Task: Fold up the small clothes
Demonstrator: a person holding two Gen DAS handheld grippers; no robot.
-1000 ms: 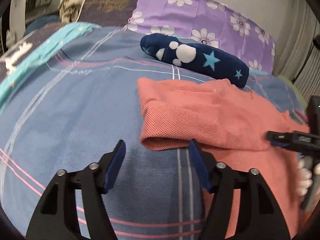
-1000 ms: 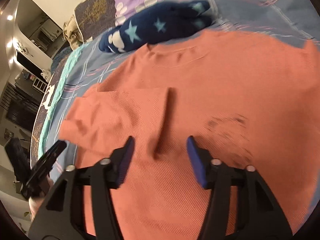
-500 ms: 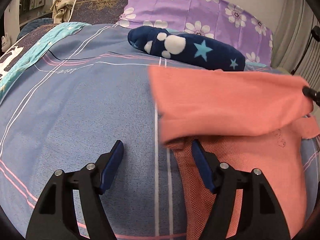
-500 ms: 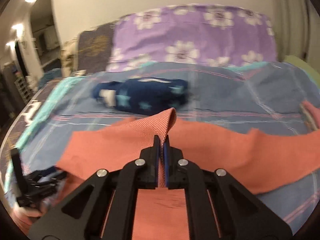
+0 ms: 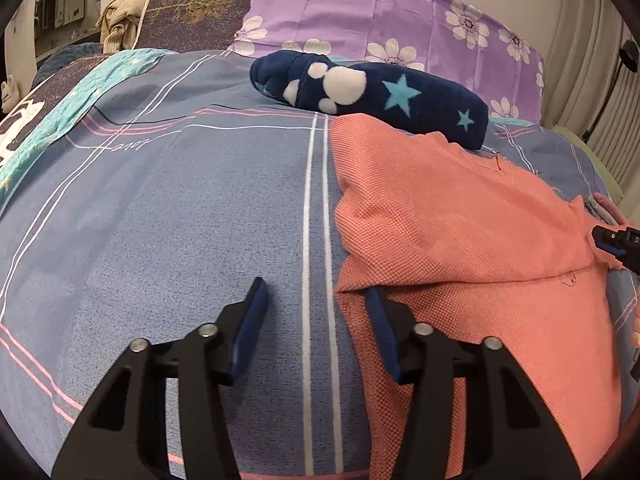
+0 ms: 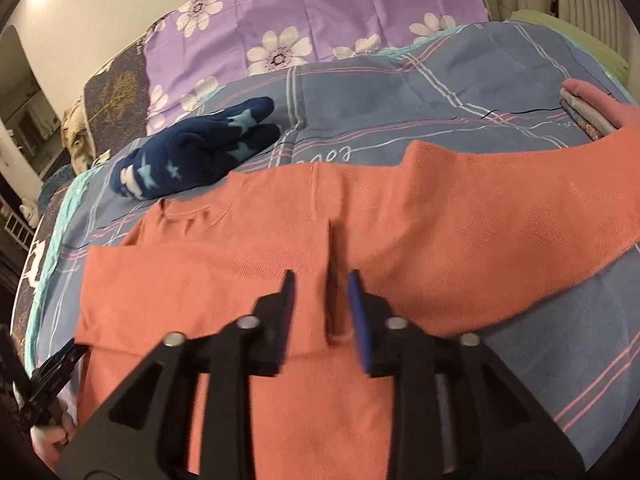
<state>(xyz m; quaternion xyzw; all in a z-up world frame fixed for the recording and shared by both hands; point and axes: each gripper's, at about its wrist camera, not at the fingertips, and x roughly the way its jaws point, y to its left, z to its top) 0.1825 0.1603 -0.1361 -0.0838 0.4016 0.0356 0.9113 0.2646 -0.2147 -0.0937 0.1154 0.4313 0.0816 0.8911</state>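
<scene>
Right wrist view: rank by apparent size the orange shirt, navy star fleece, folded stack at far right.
Largest to smallest, as seen:
1. orange shirt, spanning most of the frame
2. navy star fleece
3. folded stack, partly cut off by the shirt and frame edge, so its true size is unsure.

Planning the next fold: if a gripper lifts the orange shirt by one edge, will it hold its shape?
Probably not. The orange shirt lies in soft folds on the bedspread, so it likely droops. Its textured knit probably grips well. It looks thin, so likely light.
</scene>
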